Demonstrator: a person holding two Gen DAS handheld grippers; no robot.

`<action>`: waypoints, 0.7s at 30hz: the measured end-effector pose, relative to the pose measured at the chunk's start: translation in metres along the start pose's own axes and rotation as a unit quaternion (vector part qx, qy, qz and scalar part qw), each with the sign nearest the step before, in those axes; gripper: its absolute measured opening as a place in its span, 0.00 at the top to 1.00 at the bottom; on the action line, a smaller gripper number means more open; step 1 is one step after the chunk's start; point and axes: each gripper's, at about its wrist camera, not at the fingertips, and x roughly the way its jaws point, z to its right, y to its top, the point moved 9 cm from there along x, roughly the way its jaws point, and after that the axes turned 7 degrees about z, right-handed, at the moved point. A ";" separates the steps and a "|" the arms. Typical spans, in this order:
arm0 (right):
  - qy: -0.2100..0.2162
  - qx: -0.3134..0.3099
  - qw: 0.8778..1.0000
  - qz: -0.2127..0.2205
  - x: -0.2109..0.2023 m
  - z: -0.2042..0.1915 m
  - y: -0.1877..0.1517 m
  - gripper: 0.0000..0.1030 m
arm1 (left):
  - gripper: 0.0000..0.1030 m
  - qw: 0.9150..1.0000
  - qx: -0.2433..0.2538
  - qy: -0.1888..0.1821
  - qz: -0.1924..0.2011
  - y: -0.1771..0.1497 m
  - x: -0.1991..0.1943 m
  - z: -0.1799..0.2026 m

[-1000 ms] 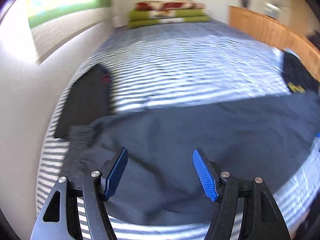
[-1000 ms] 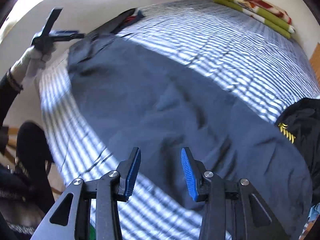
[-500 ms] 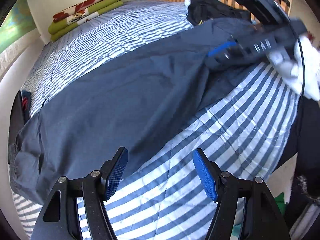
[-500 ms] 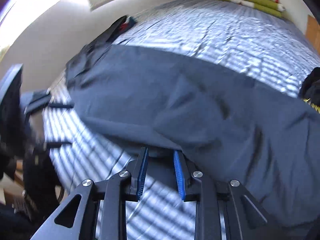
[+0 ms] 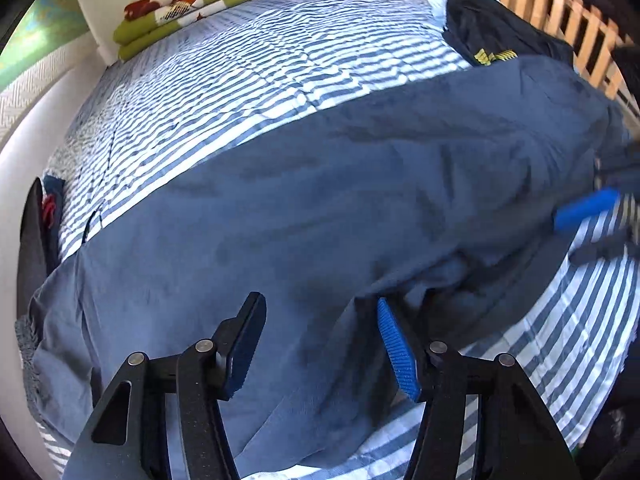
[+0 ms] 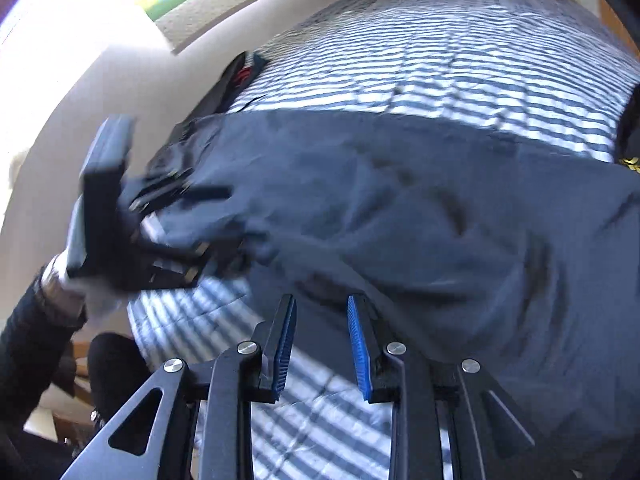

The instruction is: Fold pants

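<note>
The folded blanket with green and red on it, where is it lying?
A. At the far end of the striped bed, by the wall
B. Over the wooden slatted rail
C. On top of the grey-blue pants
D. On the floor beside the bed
A: the folded blanket lies at the far end of the striped bed, against the wall, well clear of the grey-blue pants.

My left gripper (image 5: 320, 340) points steeply down, jaws apart and just closing in a little, cloth lying between them but not pinched. My right gripper (image 6: 322, 340) tilts down too, jaws narrow with a clear gap, pads (image 6: 357, 346) pressing on nothing.
</note>
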 end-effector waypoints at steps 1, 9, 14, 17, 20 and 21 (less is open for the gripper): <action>0.001 -0.015 1.000 -0.004 0.004 -0.009 -0.003 0.72 | 0.40 1.000 -0.006 -0.004 0.000 0.005 0.001 -0.006; -0.029 -0.082 0.996 -0.030 0.053 -0.035 -0.003 0.63 | 0.40 0.998 -0.040 0.040 0.022 -0.001 -0.033 -0.058; 0.013 -0.034 0.999 -0.021 0.052 -0.036 0.008 0.63 | 0.40 0.995 -0.083 0.017 0.043 -0.046 -0.073 -0.054; 0.004 -0.041 0.999 -0.019 0.055 -0.041 0.012 0.63 | 0.40 0.997 -0.071 0.000 0.026 -0.078 -0.074 -0.025; 0.007 -0.020 1.000 -0.020 0.061 -0.040 0.017 0.63 | 0.39 0.998 -0.041 0.046 -0.007 -0.094 -0.049 -0.018; 0.005 -0.015 1.000 -0.020 0.062 -0.039 0.019 0.63 | 0.39 0.997 -0.048 0.053 -0.015 -0.095 -0.041 -0.021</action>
